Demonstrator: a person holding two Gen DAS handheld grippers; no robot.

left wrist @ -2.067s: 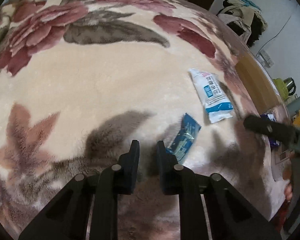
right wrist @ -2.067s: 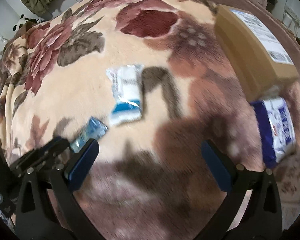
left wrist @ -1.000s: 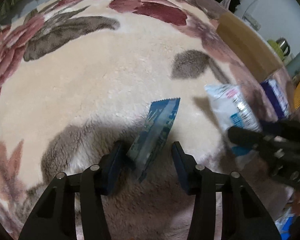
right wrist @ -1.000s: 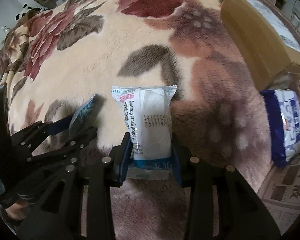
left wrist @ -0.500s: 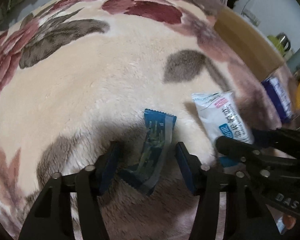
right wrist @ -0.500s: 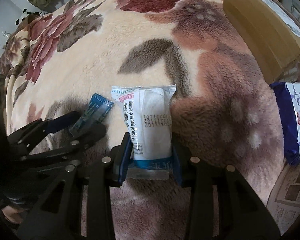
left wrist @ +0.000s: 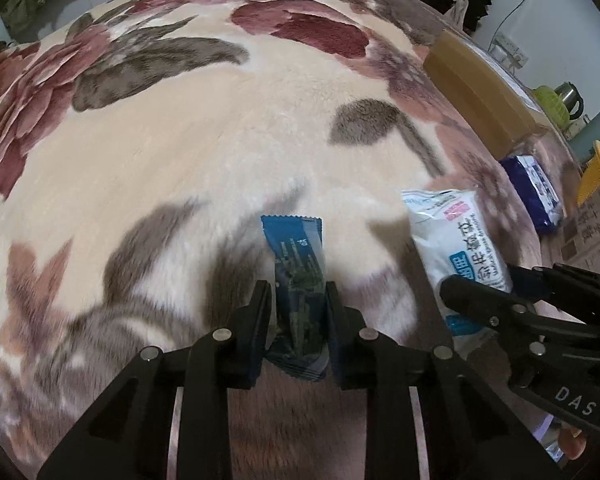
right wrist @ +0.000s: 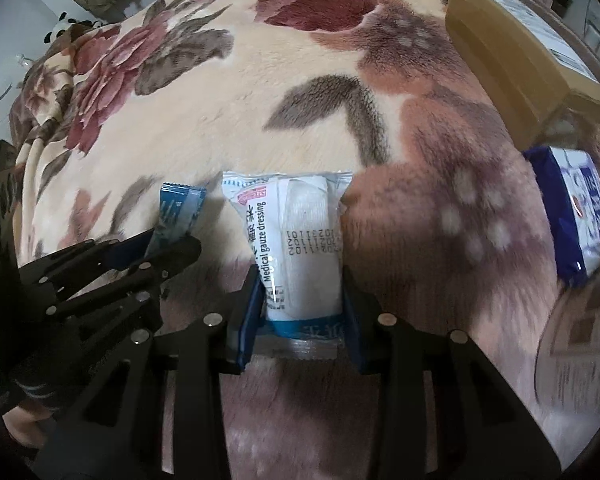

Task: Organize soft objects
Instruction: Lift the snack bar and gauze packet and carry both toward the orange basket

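Left gripper (left wrist: pixel 296 300) just clamped blue sachet (left wrist: pixel 298 264); right gripper (right wrist: pixel 300 292) pinches "Medical gauze dressing" pack (right wrist: pixel 296 240).

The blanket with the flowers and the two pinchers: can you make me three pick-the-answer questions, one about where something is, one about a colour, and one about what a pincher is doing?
1. Where is the cardboard box?
A. Far right on the floral blanket
B. Between the left gripper's fingers
C. On top of the gauze pack

2. What colour is the small sachet?
A. Yellow
B. Blue
C. Pink

3. What is the right gripper doing?
A. Standing open over bare blanket
B. Clamped on the cardboard box
C. Shut on the white medical gauze dressing pack

Answers:
1 A: the cardboard box lies at the floral blanket's far right edge, apart from both grippers.
2 B: the small sachet in the left gripper is blue; those jaws have just closed onto it.
3 C: the right gripper presses both sides of the medical gauze dressing pack.
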